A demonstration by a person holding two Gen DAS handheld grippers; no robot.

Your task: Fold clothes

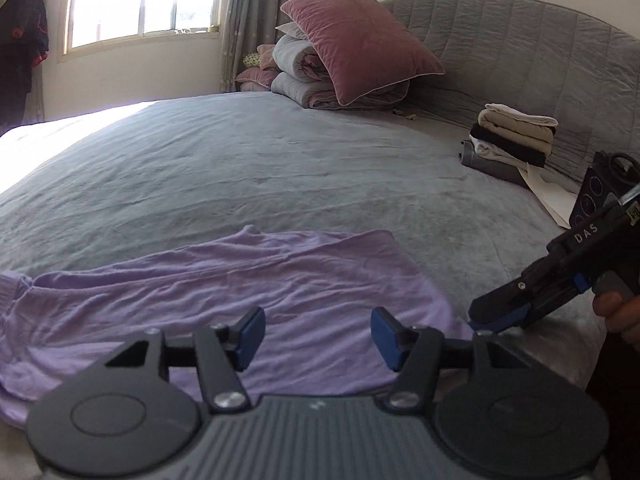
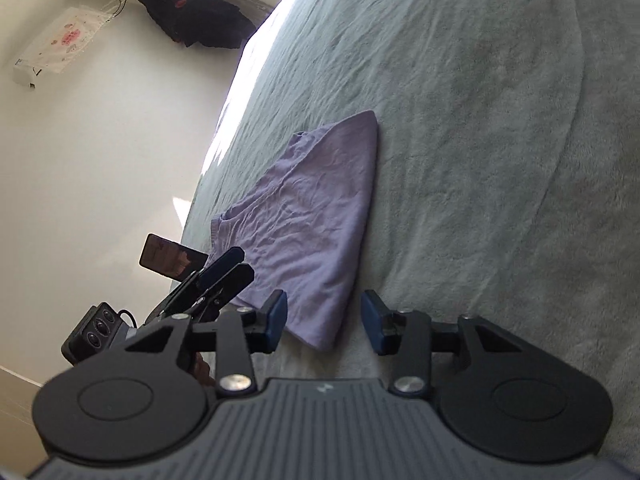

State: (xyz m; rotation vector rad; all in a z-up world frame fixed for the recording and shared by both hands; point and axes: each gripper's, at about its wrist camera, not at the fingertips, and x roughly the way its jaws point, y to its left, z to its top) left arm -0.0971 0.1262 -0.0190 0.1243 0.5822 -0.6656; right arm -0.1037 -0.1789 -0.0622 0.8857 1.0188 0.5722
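Both tongs, left (image 1: pixel 318 338) and right (image 2: pixel 324 322), gape empty over the lilac garment (image 1: pixel 224 304), its near edge hidden.

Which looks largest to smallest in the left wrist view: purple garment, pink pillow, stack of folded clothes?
1. purple garment, though it lies nearest the camera
2. pink pillow
3. stack of folded clothes

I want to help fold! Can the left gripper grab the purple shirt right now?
Probably yes. The left gripper is open just above the purple shirt on the bed, with nothing between them.
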